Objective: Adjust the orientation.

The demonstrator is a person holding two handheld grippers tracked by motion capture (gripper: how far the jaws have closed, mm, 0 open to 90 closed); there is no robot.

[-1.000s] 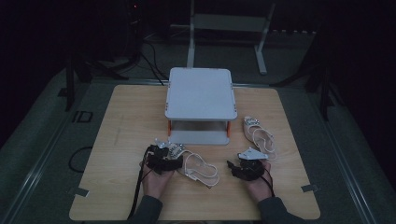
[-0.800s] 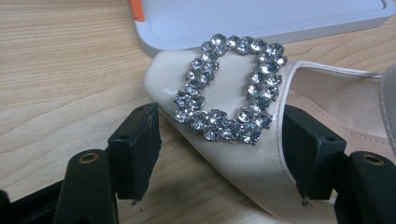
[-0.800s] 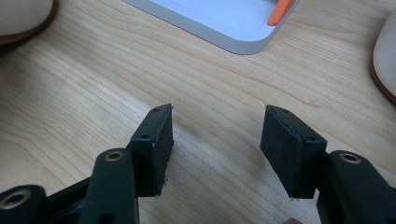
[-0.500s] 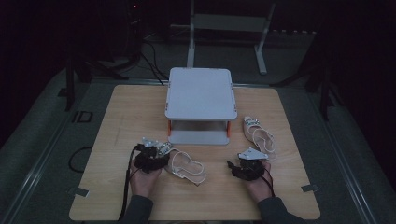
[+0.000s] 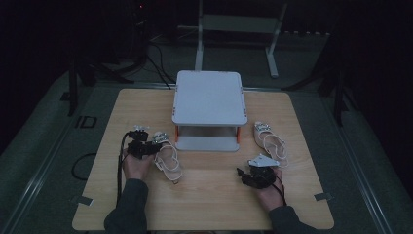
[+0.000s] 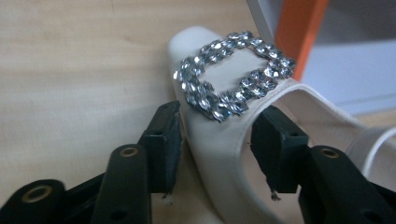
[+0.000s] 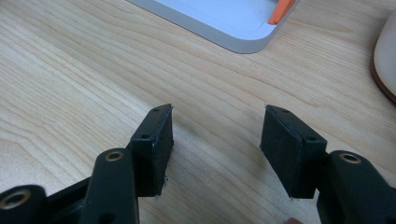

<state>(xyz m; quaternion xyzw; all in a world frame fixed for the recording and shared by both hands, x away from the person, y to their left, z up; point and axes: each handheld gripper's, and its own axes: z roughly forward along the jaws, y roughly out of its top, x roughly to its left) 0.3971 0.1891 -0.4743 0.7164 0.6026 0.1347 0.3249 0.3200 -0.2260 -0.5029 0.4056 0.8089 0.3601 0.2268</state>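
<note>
A white strappy sandal (image 5: 168, 160) with a rhinestone buckle (image 6: 233, 74) lies left of the stand on the wooden table (image 5: 146, 102). My left gripper (image 5: 154, 142) has just been closing its jaws, and its pads now press on both sides of the sandal's toe (image 6: 219, 154). The second sandal (image 5: 270, 144) lies to the right of the stand; its edge (image 7: 385, 60) shows in the right gripper view. My right gripper (image 5: 243, 174) rests low over the table near the front right, open, with bare wood between its jaws (image 7: 217, 140).
A white two-tier stand (image 5: 209, 97) with orange legs (image 6: 294, 32) sits mid-table; its base (image 7: 219, 23) lies ahead of the right gripper. Cables and metal frame legs (image 5: 272, 44) stand on the dark floor beyond the table's far edge.
The left hand has slid to the left along the table, and the sandal went with it, from near the middle to left of the stand. The right hand stayed still.
</note>
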